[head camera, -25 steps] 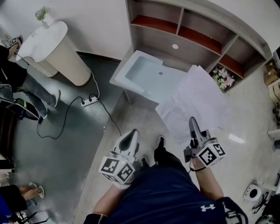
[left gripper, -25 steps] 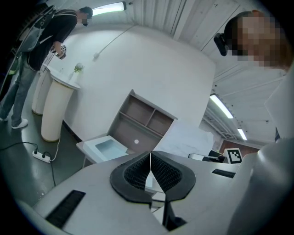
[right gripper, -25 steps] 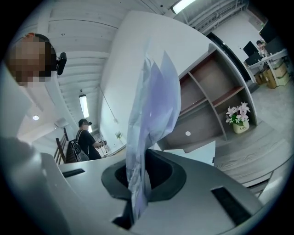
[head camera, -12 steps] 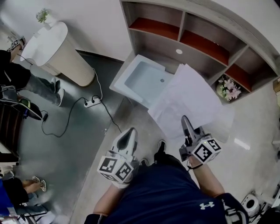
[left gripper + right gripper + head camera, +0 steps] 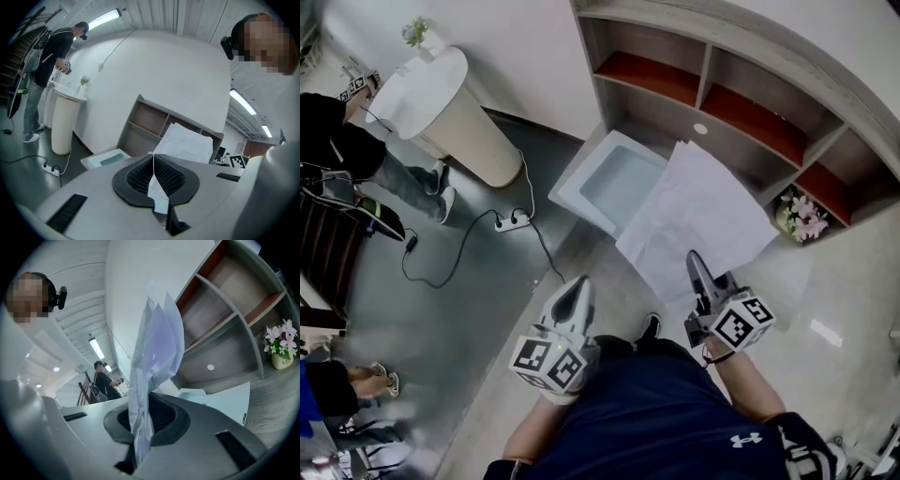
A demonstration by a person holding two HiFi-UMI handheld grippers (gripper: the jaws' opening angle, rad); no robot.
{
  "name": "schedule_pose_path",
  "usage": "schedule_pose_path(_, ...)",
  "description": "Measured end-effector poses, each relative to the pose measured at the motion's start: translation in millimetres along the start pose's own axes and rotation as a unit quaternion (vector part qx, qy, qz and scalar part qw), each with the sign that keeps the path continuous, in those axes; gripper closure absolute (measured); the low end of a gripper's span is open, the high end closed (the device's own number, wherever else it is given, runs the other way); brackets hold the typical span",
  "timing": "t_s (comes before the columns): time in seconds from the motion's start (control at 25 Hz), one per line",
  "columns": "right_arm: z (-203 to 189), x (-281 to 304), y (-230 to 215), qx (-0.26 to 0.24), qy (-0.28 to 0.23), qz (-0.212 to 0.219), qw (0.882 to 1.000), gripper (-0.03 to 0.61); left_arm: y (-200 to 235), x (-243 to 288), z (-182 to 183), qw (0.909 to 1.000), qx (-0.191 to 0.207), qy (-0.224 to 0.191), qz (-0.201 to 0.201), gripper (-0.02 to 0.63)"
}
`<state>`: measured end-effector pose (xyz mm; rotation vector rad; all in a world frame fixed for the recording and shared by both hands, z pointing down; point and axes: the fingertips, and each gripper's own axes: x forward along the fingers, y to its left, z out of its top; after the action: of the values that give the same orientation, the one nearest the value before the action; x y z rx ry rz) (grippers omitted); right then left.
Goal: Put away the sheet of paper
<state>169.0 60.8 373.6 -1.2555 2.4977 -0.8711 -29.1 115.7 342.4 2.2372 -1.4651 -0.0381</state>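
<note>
Several white sheets of paper (image 5: 701, 217) fan out from my right gripper (image 5: 697, 266), which is shut on their near edge. They hang over the floor in front of the shelf unit (image 5: 741, 89), and their far corner overlaps the white tray (image 5: 607, 184). In the right gripper view the paper (image 5: 156, 345) stands up edge-on from between the pads of my right gripper (image 5: 142, 425). My left gripper (image 5: 576, 292) is held low at the left, shut, with nothing in it. In the left gripper view the left gripper (image 5: 153, 174) points at the shelf and the paper (image 5: 186, 141).
A grey shelf unit with red-backed compartments lines the curved wall. A pot of flowers (image 5: 802, 217) sits in its lower right compartment. A white pedestal (image 5: 450, 105) with a small plant stands at the left. A power strip (image 5: 512, 222) and cable lie on the floor. A person (image 5: 356, 155) stands far left.
The right gripper and the paper have shifted a little left, toward the tray and shelf, and the view has turned with them. The left gripper has hardly moved.
</note>
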Motion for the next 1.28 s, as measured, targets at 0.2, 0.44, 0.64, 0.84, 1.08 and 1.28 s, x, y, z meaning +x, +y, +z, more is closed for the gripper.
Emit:
schedule_pose_path(0.2, -2, 13, -10, 0.011, 0.006, 0.000, 1.000, 0.563, 10, 8, 1, 0.9999, -0.009, 0.001, 0.012, 0.597)
schedule_pose_path(0.44, -2, 26, -21, 0.008, 0.014, -0.017, 1.000, 0.564, 25, 29, 0, 0.9997, -0.021, 0.010, 0.003, 0.597)
schedule_pose_path(0.64, 7, 45, -27, -0.002, 0.010, -0.036, 0.999, 0.563, 53, 56, 18, 0.9998, -0.021, -0.002, -0.005, 0.597)
schedule_pose_path(0.84, 18, 72, -29, -0.025, 0.007, -0.052, 0.998, 0.565, 101, 86, 66, 0.9990, 0.015, -0.041, 0.011, 0.597)
schedule_pose_path(1.08, 23, 112, -32, -0.045, 0.022, -0.056, 0.997, 0.565, 136, 133, 109, 0.9919, 0.095, -0.083, 0.008, 0.597)
schedule_pose_path(1.28, 15, 142, -37, -0.032, 0.042, -0.053, 0.997, 0.564, 150, 158, 116, 0.9889, 0.121, -0.087, -0.005, 0.597)
